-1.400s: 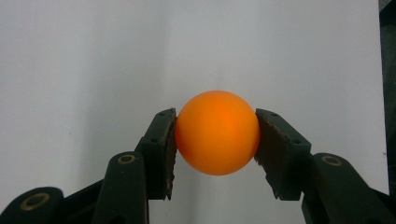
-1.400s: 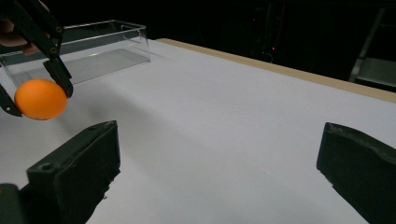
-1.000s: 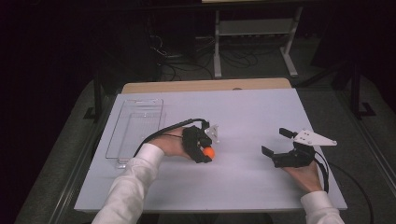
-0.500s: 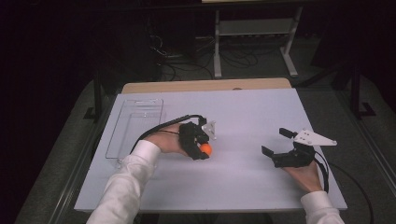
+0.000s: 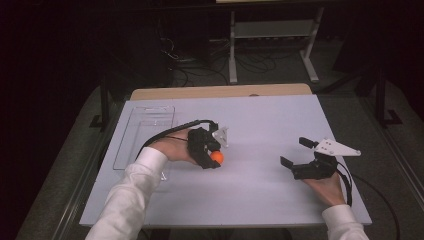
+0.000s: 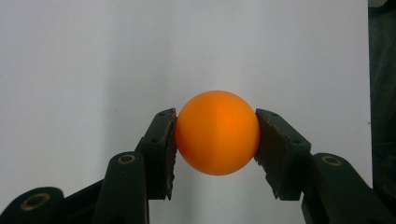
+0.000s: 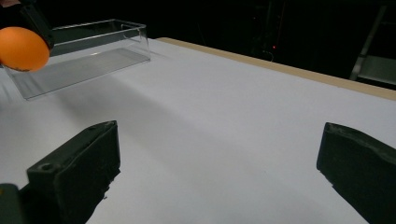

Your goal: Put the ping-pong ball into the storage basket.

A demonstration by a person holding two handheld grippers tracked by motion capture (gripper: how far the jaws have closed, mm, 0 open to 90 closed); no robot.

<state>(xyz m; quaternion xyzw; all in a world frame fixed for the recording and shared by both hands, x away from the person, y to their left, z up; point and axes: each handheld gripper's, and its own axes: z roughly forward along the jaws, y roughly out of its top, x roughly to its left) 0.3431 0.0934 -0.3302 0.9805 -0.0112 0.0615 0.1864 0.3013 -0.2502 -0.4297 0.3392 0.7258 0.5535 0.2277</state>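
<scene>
Dark room, cables and a metal stand [image 5: 272,37] on the floor behind; in front a white worktop [image 5: 260,125] w/ a tan strip along its far edge.

Left claw [image 5: 214,156] sits left of centre over the worktop, held in the person's left hand [image 5: 175,149], white sleeve [image 5: 131,195] coming in from the bottom edge. It's pinching an orange ball [image 5: 217,157]. In the left gripper view the ball [image 6: 217,132] sits squarely between the two black pads [image 6: 166,149], both touching its sides, plain white surface behind it. Can't tell from the pics whether the ball is clear of the worktop or resting on it.

A clear plastic tray [image 5: 145,132] lies at the left side of the worktop, long axis running away from the person, just left of the left hand. From the right gripper view the tray [image 7: 88,56] shows at upper left, w/ the ball [image 7: 22,48] in front of its near end.

Right claw [image 5: 294,154] is well apart, over the right part of the worktop, grey three-cornered plate [image 5: 337,148] on top. Jaws spread wide, nothing between them. In the right gripper view the two pads [image 7: 88,163] stand far apart w/ bare white worktop between.
</scene>
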